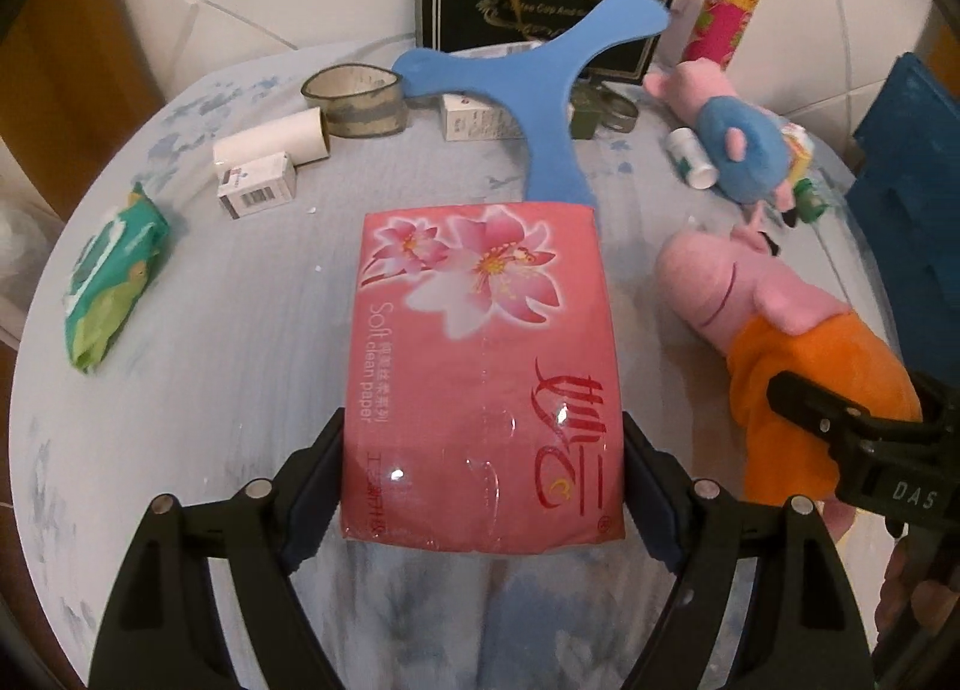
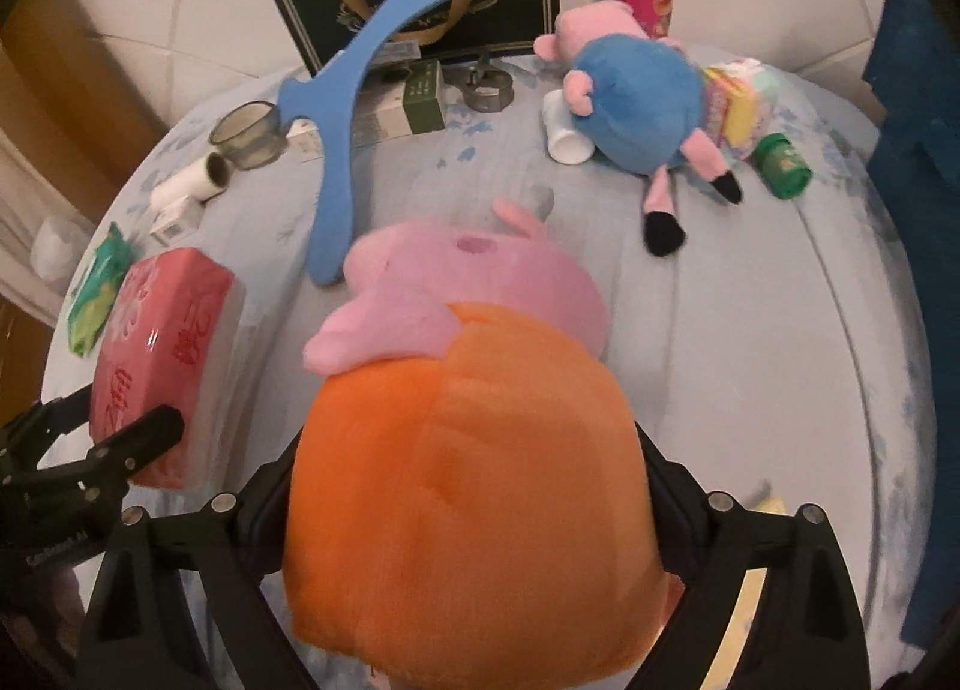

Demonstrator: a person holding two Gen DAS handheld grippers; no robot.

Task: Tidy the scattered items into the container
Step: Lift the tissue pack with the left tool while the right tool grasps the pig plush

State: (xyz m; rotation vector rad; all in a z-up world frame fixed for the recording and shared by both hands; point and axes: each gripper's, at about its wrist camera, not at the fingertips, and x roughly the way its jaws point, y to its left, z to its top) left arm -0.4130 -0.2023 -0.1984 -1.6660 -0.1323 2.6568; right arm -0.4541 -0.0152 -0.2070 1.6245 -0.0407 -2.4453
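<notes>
**Inspector A:** Left gripper (image 1: 483, 486)?

**Inspector B:** Spread to the width of the tissue pack (image 1: 480, 378) and clamped on its near end, one finger on each long side. The pack points away over the table (image 1: 240, 330), pink, flower print at the far end, plastic wrap glossy and unbroken. Whether it is lifted or resting on the cloth cannot be told.

**Inspector A:** Right gripper (image 2: 468, 486)?

**Inspector B:** Wide apart and pinching the orange pig (image 2: 468, 450) by the body. The orange dress bulges between the fingers; the pink head points to the far side. The left view shows one black finger (image 1: 804, 408) pressed into the orange fabric.

**Inspector A:** Pose of the two?

**Inspector B:** Side by side at the near edge, both pointing toward the far side, the right gripper just right of the pack. The hands themselves cannot be made out.

**Inspector A:** Remaining items?

**Inspector B:** Blue boomerang (image 1: 528, 90) just beyond the pack. Blue pig (image 2: 636, 108) far right, with a green bottle (image 2: 780, 165) beside it. Wipes packet (image 1: 114, 276) at the left edge. Tape roll (image 1: 354, 99) and small box (image 1: 258, 183) far left. A blue crate (image 1: 912, 186) stands at the right edge.
</notes>
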